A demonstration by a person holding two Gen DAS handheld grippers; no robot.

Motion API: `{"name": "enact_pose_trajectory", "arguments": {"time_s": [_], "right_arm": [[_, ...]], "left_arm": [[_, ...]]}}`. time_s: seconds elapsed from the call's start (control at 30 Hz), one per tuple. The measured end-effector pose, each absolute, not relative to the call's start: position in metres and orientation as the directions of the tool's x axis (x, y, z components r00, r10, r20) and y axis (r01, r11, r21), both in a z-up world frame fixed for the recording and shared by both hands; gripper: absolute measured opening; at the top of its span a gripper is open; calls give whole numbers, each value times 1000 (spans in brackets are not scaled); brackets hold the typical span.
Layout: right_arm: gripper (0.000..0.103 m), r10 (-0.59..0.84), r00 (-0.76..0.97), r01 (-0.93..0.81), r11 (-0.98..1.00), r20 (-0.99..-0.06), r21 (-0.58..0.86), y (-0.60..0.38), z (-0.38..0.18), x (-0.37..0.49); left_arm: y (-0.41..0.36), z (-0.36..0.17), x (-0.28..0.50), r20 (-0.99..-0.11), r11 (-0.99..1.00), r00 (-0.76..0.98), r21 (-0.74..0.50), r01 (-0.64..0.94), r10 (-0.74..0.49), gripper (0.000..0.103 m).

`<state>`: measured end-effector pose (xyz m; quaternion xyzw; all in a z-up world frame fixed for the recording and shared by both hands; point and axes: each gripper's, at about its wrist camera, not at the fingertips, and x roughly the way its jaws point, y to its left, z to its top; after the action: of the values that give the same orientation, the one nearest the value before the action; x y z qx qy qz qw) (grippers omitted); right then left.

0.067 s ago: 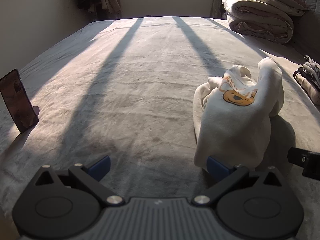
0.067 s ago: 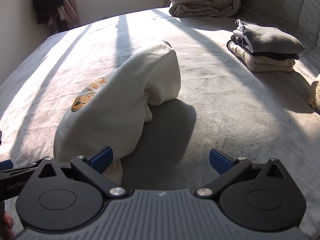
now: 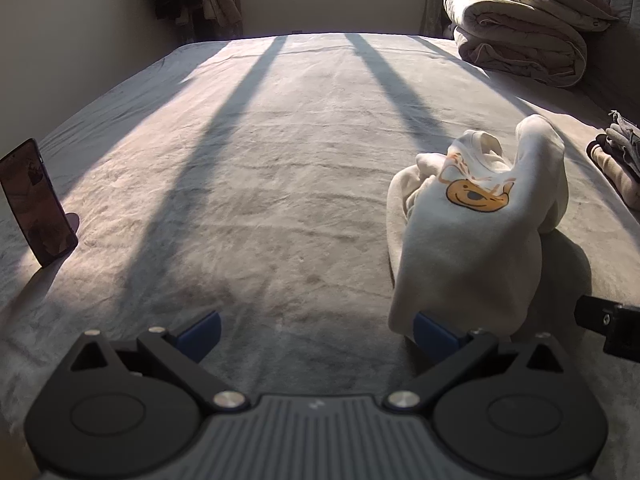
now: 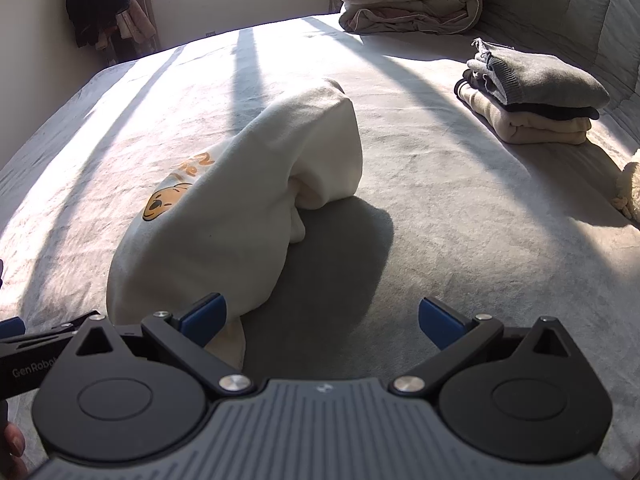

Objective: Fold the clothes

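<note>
Bed (image 3: pixel 280 168): grey plush cover carrying everything, with sun bands and long shadows across it. My likely trouble is that the pile drags on fabric, so a pulled hem may bunch rather than slide.

Rolled quilts (image 4: pixel 408 0): at the far edge of the bed, well beyond the sweatshirt; no hazard that I can judge.

Cream sweatshirt (image 4: pixel 224 216): the garment to fold, heaped near the middle of the bed, bear print (image 3: pixel 476 196) facing up, one sleeve humped high. Layers are tangled; I could pinch two at once and fold it crooked.

Folded stack (image 4: pixel 532 96): right of the sweatshirt, well apart. A wide spread of the garment might knock it.

Left hand-held gripper (image 3: pixel 316 334): mine, released and empty, jaws fully spread; its right pad sits just beside the sweatshirt's near hem.

Right hand-held gripper (image 4: pixel 322 320): mine, released and empty; its left pad is against the same hem. Both hands crowd one corner and may collide.

Phone (image 3: pixel 38 204): propped upright, far left of the sweatshirt; a flung sleeve might topple it.
</note>
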<state>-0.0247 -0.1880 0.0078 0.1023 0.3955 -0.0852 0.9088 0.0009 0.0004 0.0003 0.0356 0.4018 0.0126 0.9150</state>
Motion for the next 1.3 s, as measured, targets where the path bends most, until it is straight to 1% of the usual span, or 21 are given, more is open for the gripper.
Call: {"name": "enact_pose_trajectory", "arguments": {"time_s": [0.2, 1.3], "right_arm": [[103, -81, 673, 243, 963, -736, 116, -187, 5, -24], [103, -85, 656, 237, 967, -750, 98, -187, 4, -23]], "left_arm": [[-3, 0, -1, -728, 996, 683, 84, 0, 61, 102], [7, -1, 5, -758, 1000, 652, 19, -1, 15, 102]]}}
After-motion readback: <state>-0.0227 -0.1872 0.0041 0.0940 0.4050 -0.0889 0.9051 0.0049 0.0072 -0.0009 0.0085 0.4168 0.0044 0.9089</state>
